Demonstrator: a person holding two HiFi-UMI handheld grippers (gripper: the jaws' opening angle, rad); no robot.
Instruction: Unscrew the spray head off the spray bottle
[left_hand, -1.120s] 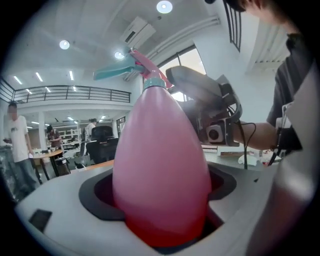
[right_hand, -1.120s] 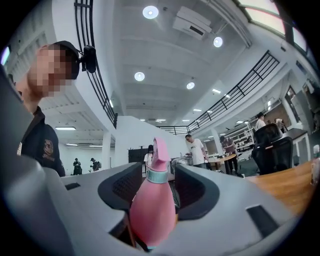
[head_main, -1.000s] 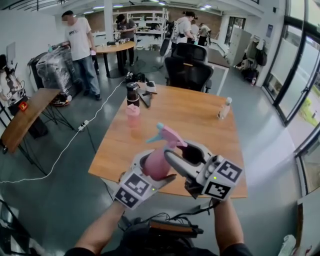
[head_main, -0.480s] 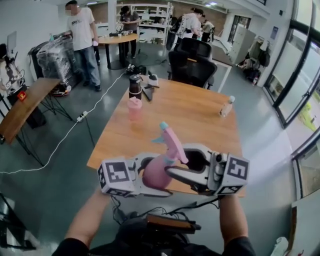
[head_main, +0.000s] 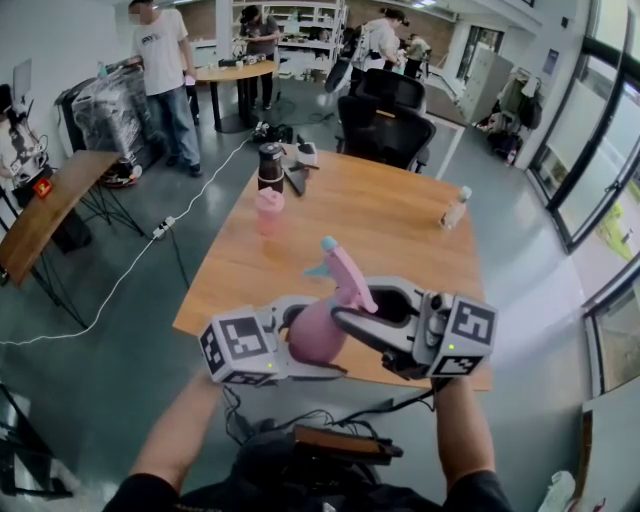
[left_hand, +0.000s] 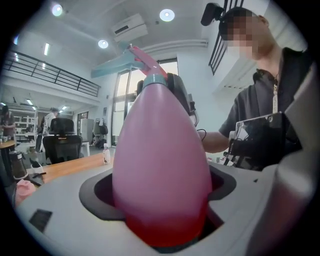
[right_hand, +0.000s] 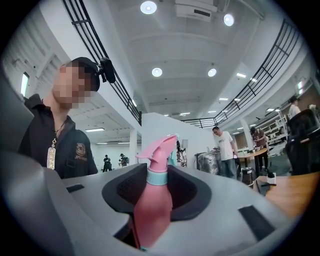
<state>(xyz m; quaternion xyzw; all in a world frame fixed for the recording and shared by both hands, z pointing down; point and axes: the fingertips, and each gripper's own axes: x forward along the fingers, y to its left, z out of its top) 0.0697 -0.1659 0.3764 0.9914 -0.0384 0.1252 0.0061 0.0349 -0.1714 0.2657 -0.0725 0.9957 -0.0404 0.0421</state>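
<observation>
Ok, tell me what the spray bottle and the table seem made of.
The spray bottle: likely plastic, smooth pink with a soft sheen, body slightly translucent. The table: wood or wood-look laminate, matte tan; grain too faint to tell which.

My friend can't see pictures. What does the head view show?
A pink spray bottle is held between two grippers above a wooden table's near edge. The left gripper grips its body; the right gripper's jaws have just been closing round its neck, under the spray head.

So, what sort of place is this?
Probably an open-plan office or workshop: a big wooden table, black office chairs, stocked shelves at the back, and people around a round table.
</observation>
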